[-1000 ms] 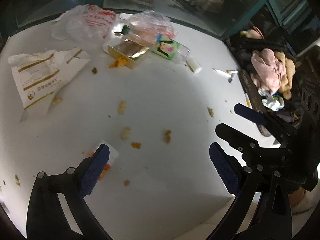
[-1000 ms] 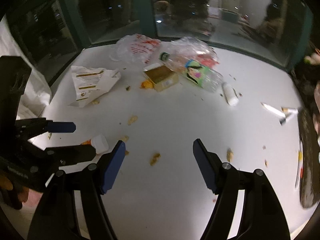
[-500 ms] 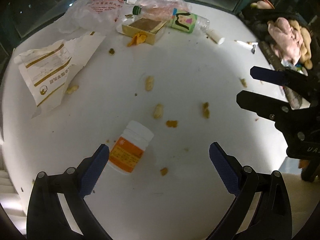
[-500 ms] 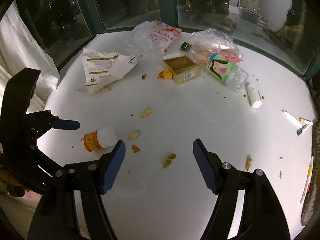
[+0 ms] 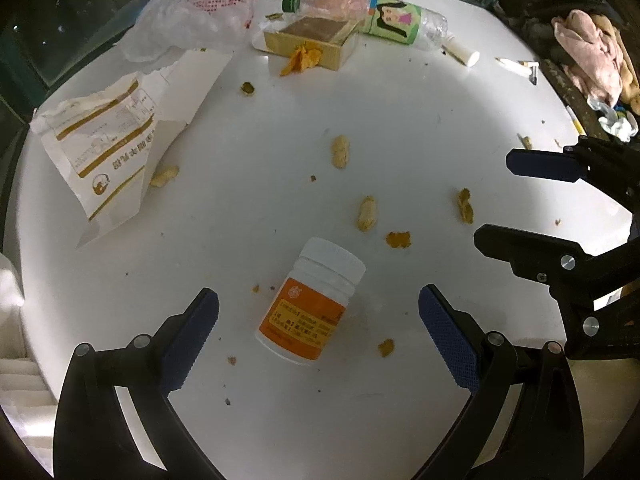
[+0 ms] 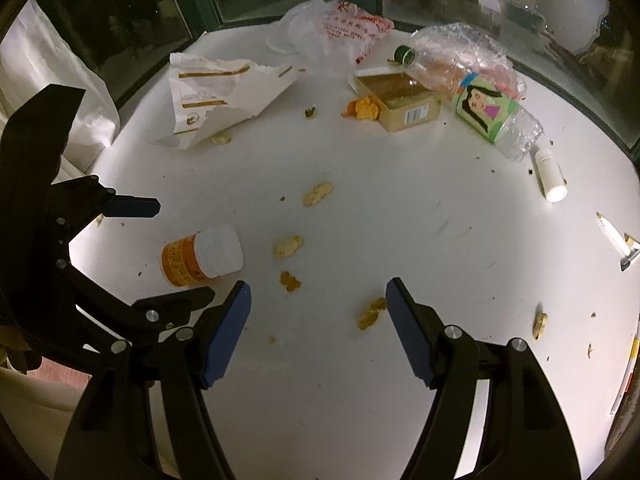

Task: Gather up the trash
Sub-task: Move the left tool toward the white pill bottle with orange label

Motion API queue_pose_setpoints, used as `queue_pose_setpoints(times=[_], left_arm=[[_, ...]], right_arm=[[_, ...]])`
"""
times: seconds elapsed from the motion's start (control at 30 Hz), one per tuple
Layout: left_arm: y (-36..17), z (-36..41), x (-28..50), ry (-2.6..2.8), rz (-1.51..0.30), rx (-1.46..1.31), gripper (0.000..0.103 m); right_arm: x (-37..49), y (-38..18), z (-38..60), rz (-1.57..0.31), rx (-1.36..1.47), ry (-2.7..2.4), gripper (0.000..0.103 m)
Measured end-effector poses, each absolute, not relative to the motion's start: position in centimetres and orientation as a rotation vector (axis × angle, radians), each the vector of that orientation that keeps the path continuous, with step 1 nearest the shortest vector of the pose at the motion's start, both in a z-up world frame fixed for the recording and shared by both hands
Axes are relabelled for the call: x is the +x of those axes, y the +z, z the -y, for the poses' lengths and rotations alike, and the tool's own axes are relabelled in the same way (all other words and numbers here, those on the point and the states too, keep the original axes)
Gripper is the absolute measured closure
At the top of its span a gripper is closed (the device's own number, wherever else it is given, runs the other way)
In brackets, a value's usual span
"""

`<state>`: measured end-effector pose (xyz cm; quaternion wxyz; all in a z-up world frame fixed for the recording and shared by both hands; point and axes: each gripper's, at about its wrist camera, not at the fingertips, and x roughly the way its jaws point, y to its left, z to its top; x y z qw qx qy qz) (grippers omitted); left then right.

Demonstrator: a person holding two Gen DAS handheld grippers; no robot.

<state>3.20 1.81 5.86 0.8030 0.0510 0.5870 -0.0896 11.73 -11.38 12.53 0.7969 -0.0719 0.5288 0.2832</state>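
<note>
L gripper (image 5: 318, 338) hung w/ jaws apart astride the toppled pill bottle (image 5: 312, 304), prob. for pickup; R gripper (image 6: 318, 330) gaped, empty.

Glossy plastic pill bottle (image 5: 312, 304); smooth white table (image 5: 400, 128)

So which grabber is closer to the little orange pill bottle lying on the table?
The left. The pill bottle lies between the open fingers of the left gripper, untouched. The right gripper hovers beside it, over peanut crumbs.

A round white table (image 6: 400, 208) stands against dark, green-framed windows (image 6: 132, 12).
</note>
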Motion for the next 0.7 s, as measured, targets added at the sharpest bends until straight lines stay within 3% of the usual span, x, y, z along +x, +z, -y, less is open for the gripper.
queue_pose_setpoints(times=[0.7], left_arm=[[3.0,-1.5,4.7,-0.228,-1.293,0.173,0.006]], right_arm=[[13.2,9.7,10.4,-1.225,-0.173,0.623,0.036]])
